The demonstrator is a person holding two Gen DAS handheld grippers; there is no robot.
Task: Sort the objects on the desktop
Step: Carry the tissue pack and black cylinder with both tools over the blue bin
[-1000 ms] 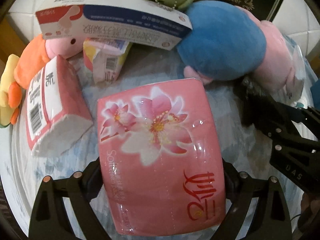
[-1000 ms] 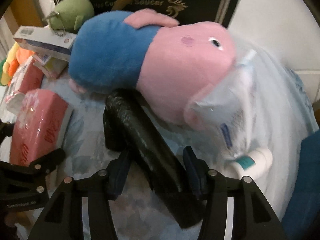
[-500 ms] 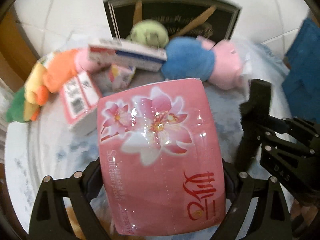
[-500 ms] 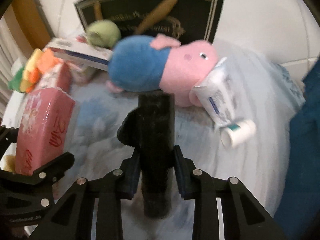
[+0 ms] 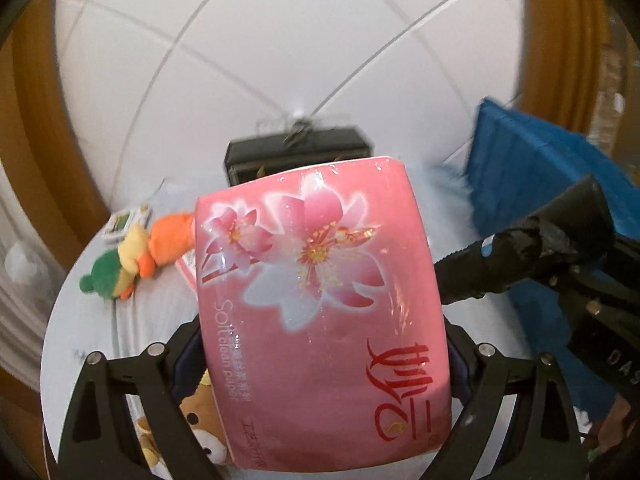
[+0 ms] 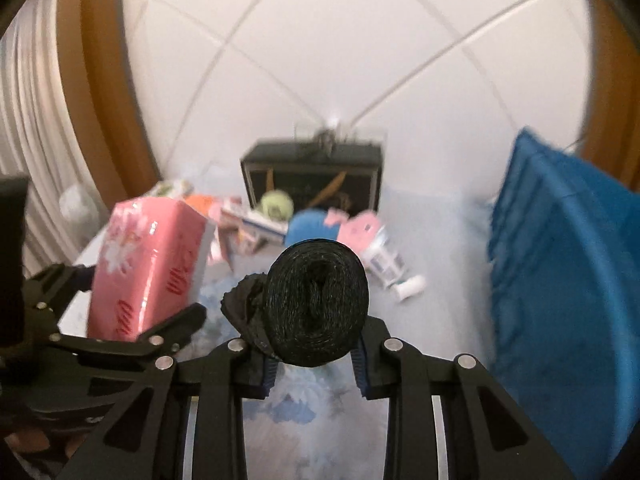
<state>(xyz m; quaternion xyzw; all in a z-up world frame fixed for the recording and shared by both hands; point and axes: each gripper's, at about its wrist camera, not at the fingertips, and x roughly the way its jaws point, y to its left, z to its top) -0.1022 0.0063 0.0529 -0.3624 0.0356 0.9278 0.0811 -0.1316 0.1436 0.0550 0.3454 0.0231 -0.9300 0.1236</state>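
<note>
Clamping the pink tissue pack (image 5: 320, 320) between its two fingers, the left gripper (image 5: 320, 364) is holding it up above the round table (image 5: 80, 300), the flower print facing the camera. In the right wrist view the right gripper (image 6: 314, 354) is squeezing a black roll (image 6: 316, 304) tight between its pads, the coiled end pointing at the lens. The same roll is showing at three o'clock in the left wrist view, just beside the pack. On the table, a green, yellow and orange plush (image 5: 132, 260) is lying at nine o'clock of the pack, and a brown bear toy (image 5: 200, 428) is peeking out at seven o'clock beneath it. A blue and pink plush (image 6: 332, 224) is resting at twelve o'clock of the roll, before a black box (image 6: 312, 172). A blue basket (image 6: 560, 260) is standing at three o'clock.
</note>
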